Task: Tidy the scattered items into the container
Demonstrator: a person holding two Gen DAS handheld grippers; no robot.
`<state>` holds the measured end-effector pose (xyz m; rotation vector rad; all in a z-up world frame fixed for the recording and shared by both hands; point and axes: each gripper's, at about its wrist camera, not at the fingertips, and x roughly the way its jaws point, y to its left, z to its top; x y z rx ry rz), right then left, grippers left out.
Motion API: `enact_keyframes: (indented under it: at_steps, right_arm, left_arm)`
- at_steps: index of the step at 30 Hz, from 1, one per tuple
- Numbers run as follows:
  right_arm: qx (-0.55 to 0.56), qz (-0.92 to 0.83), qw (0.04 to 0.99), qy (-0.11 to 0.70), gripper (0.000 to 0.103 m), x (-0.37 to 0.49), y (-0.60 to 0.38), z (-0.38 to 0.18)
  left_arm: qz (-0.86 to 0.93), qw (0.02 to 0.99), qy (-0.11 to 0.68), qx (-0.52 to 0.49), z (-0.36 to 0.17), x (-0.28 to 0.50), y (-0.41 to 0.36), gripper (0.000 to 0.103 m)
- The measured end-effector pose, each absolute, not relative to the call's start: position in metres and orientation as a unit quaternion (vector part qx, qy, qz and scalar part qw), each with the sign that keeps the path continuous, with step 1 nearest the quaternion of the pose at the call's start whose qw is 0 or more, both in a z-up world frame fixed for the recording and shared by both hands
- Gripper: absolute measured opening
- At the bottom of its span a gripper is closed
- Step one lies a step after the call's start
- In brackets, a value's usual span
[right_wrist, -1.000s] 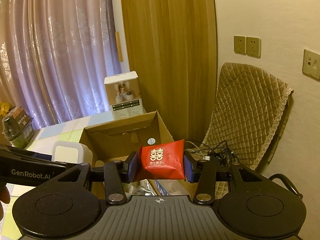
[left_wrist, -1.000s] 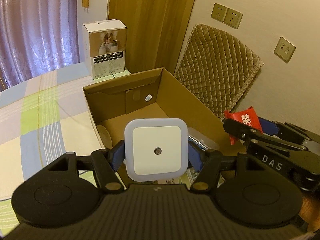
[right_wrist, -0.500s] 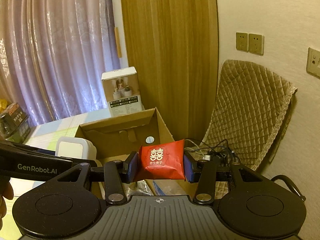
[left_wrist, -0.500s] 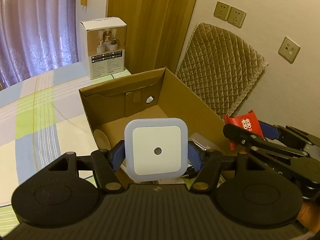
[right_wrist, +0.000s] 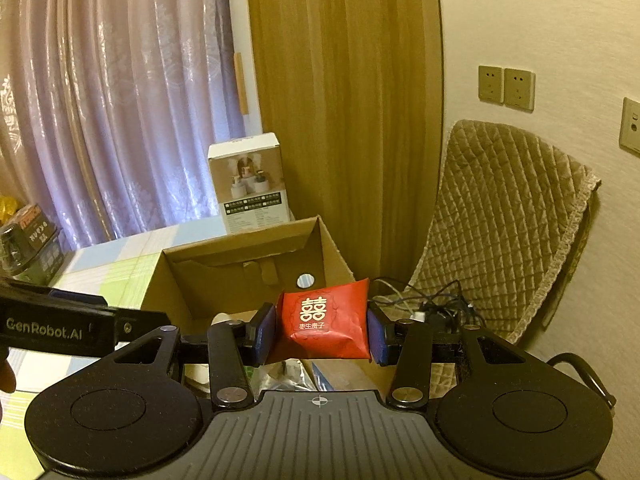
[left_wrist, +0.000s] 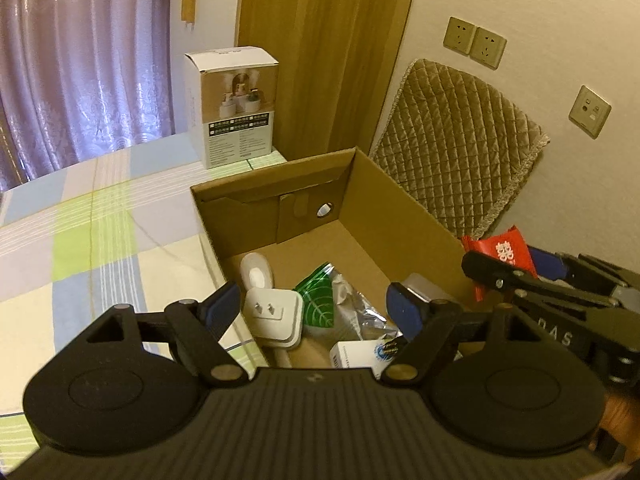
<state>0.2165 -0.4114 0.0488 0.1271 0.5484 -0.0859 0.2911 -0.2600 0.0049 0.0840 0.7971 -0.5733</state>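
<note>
The left gripper (left_wrist: pixel 314 310) hangs over the open cardboard box (left_wrist: pixel 404 216), its fingers (left_wrist: pixel 222 309) spread wide and empty. Below them, at six o'clock inside the box, the white night light (left_wrist: pixel 274 314) lies plug-side up beside a green packet (left_wrist: pixel 320 300). At three o'clock, the right gripper (right_wrist: pixel 322 330) pinches a red packet (right_wrist: pixel 324 326) above the box's right wall.

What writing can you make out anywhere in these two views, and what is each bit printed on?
"GenRobot.AI": side of the left gripper.
"DAS" (the D partly hidden): side of the right gripper.
"囍": red packet; the small line under it is blurred.
White product box: label text too small to read.
Small white box in the cardboard box: unreadable.
</note>
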Motion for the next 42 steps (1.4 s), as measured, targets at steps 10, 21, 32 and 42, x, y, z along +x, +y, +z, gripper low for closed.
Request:
enact_keyframes:
  at_steps: [10,21,32,42]
  right_arm:
    - [0.054,-0.001,0.96,0.276,0.058,0.247,-0.399,0.049]
    - [0.059,-0.005,0.964,0.26,0.103,0.248,-0.407,0.055]
    - [0.096,-0.028,0.957,0.272,0.103,0.18,-0.424,0.062]
    - [0.077,-0.017,0.954,0.29,0.103,0.106,-0.417,0.086]
  left_arm:
    - [-0.254,0.887,0.385,0.028,0.001,0.289,-0.233,0.076]
    - [-0.231,0.888,0.398,0.008,-0.008,0.278,-0.204,0.078]
    - [-0.204,0.889,0.41,-0.017,0.0,0.223,-0.195,0.102]
    - [-0.17,0.891,0.42,-0.038,0.03,0.153,-0.195,0.102]
